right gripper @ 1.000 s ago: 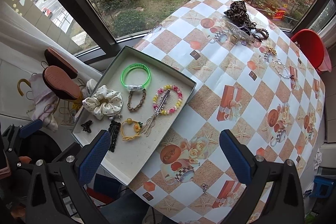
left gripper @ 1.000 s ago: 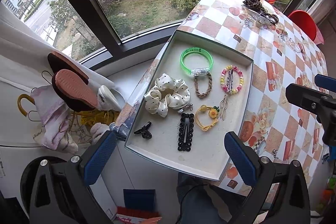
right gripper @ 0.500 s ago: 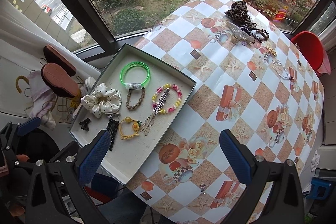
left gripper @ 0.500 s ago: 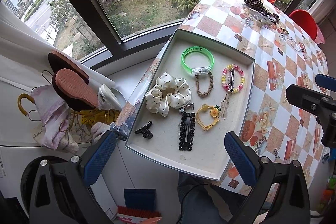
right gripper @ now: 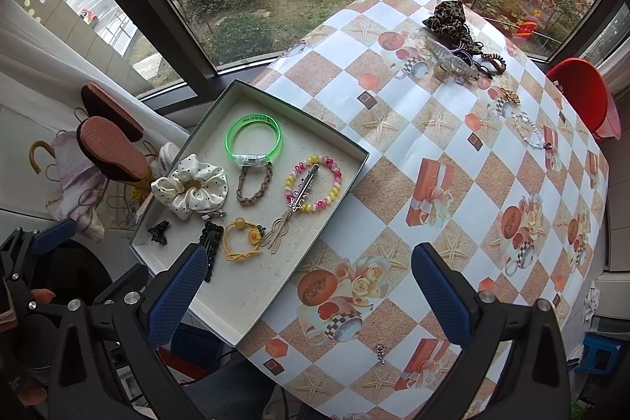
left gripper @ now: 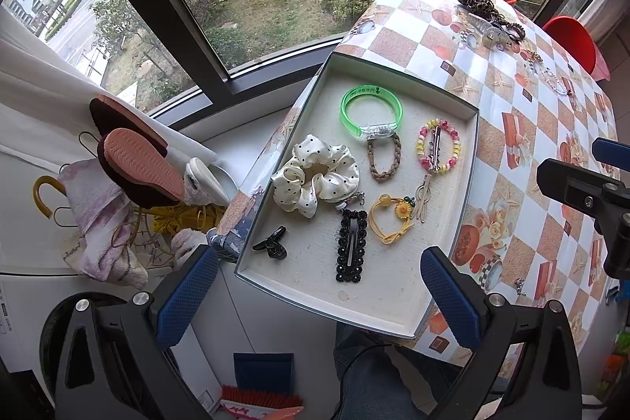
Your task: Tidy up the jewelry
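Note:
A shallow white box (left gripper: 468,160) (right gripper: 236,317) at the table's left edge holds a green bangle (left gripper: 370,113) (right gripper: 254,140), a polka-dot scrunchie (left gripper: 315,176) (right gripper: 191,185), a brown braid, a bead bracelet (right gripper: 313,184), a yellow flower tie (left gripper: 390,219) and black clips (left gripper: 350,247). Loose pieces lie at the far end: a leopard scrunchie (right gripper: 449,16), a clear clip (right gripper: 453,60), a silver chain (right gripper: 529,128). A small charm (right gripper: 380,348) lies near the front. My left gripper (left gripper: 319,290) and right gripper (right gripper: 309,286) are open and empty, high above.
A checked tablecloth (right gripper: 453,152) covers the table. A red chair (right gripper: 582,93) stands at the far right. Slippers (left gripper: 138,164) and towels hang on a rack to the left, under the window. The right gripper shows in the left wrist view (left gripper: 590,187).
Both grippers have drifted slightly; the box and table have shifted a little in each view. Nothing was picked up or released.

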Demonstrator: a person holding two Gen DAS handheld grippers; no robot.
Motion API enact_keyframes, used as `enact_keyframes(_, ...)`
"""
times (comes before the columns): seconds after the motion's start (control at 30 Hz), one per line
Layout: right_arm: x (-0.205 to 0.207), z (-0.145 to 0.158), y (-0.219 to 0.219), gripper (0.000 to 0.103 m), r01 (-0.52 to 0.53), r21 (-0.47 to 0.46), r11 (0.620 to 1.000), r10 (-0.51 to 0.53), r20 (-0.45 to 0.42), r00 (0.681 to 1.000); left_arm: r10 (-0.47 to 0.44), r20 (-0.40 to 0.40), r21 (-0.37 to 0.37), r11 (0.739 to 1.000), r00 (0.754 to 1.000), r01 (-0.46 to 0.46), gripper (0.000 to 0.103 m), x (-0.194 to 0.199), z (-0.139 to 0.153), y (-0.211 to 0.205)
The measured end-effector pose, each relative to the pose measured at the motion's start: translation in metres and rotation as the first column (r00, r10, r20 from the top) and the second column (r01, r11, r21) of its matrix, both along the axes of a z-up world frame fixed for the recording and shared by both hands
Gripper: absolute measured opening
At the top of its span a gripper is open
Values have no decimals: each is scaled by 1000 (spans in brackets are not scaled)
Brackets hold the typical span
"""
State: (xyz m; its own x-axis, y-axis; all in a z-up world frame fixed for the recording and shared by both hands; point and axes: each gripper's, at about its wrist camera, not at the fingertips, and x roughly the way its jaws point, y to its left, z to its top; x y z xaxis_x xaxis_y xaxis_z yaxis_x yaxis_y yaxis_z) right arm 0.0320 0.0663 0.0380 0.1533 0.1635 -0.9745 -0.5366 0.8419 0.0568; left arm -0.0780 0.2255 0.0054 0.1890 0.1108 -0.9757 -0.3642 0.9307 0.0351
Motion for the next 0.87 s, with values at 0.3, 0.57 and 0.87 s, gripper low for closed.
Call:
enact_keyframes(0.3, -3, -4, 1, 103, -6, -1, 1000, 6, -5, 1000, 6, -9, 2, 1000, 1000, -6, 103, -5, -5, 4)
enact_keyframes(0.57, -3, -5, 3, 103, -16, -1, 1000, 16, -11, 1000, 8, -14, 5, 1000, 1000, -8, 103, -3, -4, 6)
enact_keyframes(0.87, -3, -5, 4, 103, -18, 0, 1000, 18, -11, 1000, 6, -15, 6, 1000, 1000, -6, 103, -1, -3, 8)
